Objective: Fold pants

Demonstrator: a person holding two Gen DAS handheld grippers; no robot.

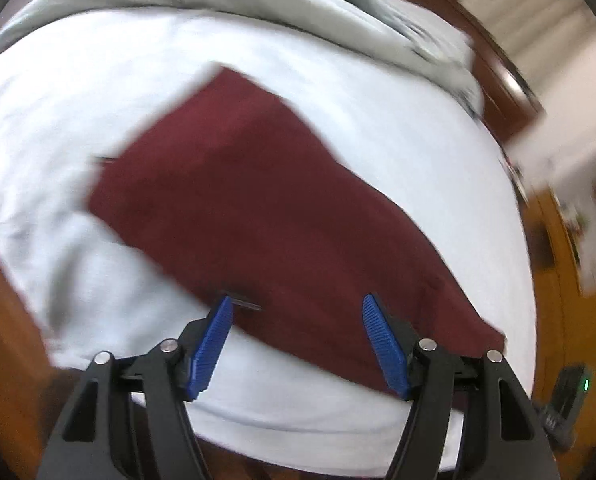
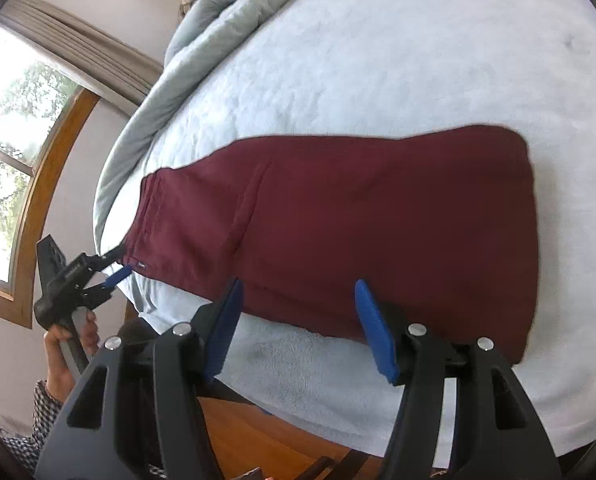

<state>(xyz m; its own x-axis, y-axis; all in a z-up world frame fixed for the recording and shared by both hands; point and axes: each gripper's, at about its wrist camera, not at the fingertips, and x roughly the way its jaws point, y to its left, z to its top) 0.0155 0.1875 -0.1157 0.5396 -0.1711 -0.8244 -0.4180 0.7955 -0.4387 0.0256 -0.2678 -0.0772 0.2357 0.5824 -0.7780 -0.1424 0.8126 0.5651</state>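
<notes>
Dark red pants (image 2: pixel 358 220) lie flat on a pale blue bed (image 2: pixel 378 60), both legs stacked together. In the right wrist view the waistband (image 2: pixel 149 208) points left, toward the bed's edge. My right gripper (image 2: pixel 298 283) hovers open over the near long edge of the pants, nothing between its blue pads. In that same view my left gripper (image 2: pixel 119 262) sits by the waistband's near corner, held by a hand (image 2: pixel 63 344). In the blurred left wrist view, the left gripper (image 1: pixel 296 300) is open above the near edge of the pants (image 1: pixel 257 200), gripping nothing.
A grey-green comforter (image 2: pixel 217 12) is bunched along the far side of the bed (image 1: pixel 77 100). A wood-framed window (image 2: pixel 9 120) is at left. Wooden floor (image 2: pixel 257 432) lies below the bed's near edge. A small black device with a green light (image 1: pixel 570 396) sits at lower right.
</notes>
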